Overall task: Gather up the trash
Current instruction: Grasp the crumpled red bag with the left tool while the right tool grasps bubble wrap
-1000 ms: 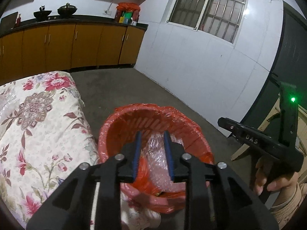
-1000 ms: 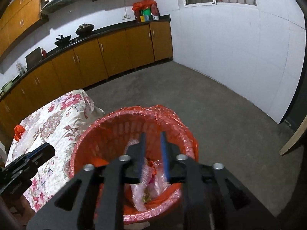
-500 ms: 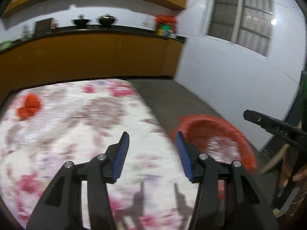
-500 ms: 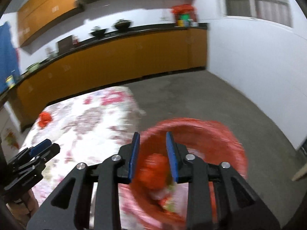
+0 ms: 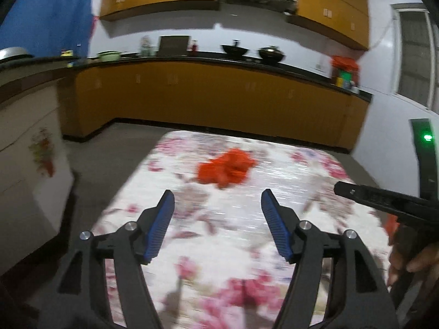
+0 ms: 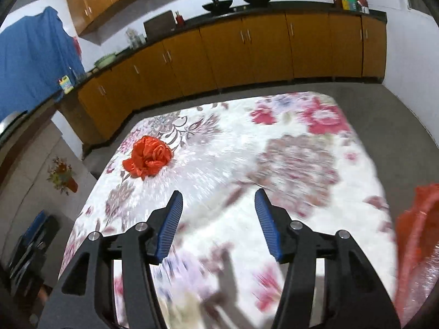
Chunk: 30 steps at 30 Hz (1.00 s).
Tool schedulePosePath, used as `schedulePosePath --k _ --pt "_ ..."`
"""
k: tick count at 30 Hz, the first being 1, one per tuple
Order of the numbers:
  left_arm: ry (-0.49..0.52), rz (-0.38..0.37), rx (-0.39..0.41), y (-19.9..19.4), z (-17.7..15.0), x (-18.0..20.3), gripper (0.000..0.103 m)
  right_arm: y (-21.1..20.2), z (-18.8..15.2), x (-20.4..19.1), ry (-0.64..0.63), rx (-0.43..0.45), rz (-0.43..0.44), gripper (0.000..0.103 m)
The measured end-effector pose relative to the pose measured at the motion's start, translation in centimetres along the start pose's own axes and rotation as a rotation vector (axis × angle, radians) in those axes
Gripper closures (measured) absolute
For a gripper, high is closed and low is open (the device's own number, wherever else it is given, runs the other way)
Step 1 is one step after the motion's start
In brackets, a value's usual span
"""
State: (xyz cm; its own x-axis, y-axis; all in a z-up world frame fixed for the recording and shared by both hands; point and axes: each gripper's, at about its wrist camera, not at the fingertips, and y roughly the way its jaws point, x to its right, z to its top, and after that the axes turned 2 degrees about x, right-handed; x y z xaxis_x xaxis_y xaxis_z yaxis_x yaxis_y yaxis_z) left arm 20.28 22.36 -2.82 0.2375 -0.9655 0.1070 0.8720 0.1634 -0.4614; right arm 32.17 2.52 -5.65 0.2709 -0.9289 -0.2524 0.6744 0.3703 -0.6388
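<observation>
A crumpled orange-red plastic bag is seen lying near the far left corner of the worktop, bunched up like a rose. The worktop is covered with a glossy flowered cloth; orange-brown cabinets line the wall behind. The left hand-held gripper and right hand-held gripper are both being spread apart, with nothing between the ribbed blue pads.

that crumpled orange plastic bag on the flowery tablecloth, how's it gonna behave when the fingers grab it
The orange plastic bag looks like thin, crinkled film bunched into a loose wad, so it will probably squash between the fingers rather than resist. It is likely very light and may spring partly open once lifted. With no round shape, it seems unlikely to roll on the tablecloth.
</observation>
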Motion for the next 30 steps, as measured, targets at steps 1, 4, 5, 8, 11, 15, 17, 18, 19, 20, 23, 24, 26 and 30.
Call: schedulePosePath --k 1,4,5,8,11,15,17,18,19,20,23,24,26,30 --pt "-0.003 0.014 0.000 0.1 0.0 -0.6 0.038 1.3 0.3 -0.9 -0.009 0.001 0.006 0.047" --pt "-0.025 0.048 -0.006 0.9 0.3 -2.7 0.038 4.6 0.5 -2.9 -0.059 -0.022 0.002 0.043" --pt "-0.035 0.054 -0.010 1.2 0.5 -3.4 0.038 5.7 0.5 -3.4 -0.078 -0.040 -0.007 0.043" --pt "-0.066 0.065 -0.023 2.4 0.9 -4.9 0.038 8.6 -0.1 -3.5 -0.113 -0.116 -0.038 0.043" --pt "-0.074 0.060 -0.031 3.5 1.3 -5.4 0.038 10.2 -0.9 -2.9 -0.121 -0.174 -0.055 0.048" --pt "-0.063 0.044 -0.046 5.1 1.5 -4.5 0.038 9.6 -1.8 -3.0 -0.200 -0.169 -0.070 0.084" --pt "-0.062 0.016 -0.058 6.3 1.9 -3.7 0.036 8.9 -2.1 -2.4 -0.196 -0.171 -0.061 0.089" --pt "-0.063 0.003 -0.062 6.7 2.0 -3.4 0.033 7.9 -2.5 -1.6 -0.188 -0.169 -0.064 0.090" --pt "-0.061 -0.014 -0.070 7.5 2.3 -2.9 0.033 7.3 -2.7 -1.0 -0.183 -0.168 -0.070 0.090" --pt "-0.053 -0.023 -0.074 7.9 2.4 -2.3 0.032 6.2 -3.2 0.1 -0.177 -0.164 -0.083 0.091" --pt "0.015 -0.040 -0.085 10.3 3.1 0.1 0.032 3.3 -4.0 3.3 -0.130 -0.135 -0.121 0.092" --pt "0.034 -0.048 -0.090 11.3 3.3 0.9 0.032 2.6 -4.0 4.3 -0.112 -0.126 -0.124 0.092" --pt "0.059 -0.055 -0.099 12.9 3.8 2.3 0.032 0.6 -4.2 6.5 -0.064 -0.103 -0.131 0.092" --pt "0.109 -0.037 -0.132 16.4 4.1 4.3 0.032 -1.6 -3.9 8.5 -0.024 -0.075 -0.123 0.092"
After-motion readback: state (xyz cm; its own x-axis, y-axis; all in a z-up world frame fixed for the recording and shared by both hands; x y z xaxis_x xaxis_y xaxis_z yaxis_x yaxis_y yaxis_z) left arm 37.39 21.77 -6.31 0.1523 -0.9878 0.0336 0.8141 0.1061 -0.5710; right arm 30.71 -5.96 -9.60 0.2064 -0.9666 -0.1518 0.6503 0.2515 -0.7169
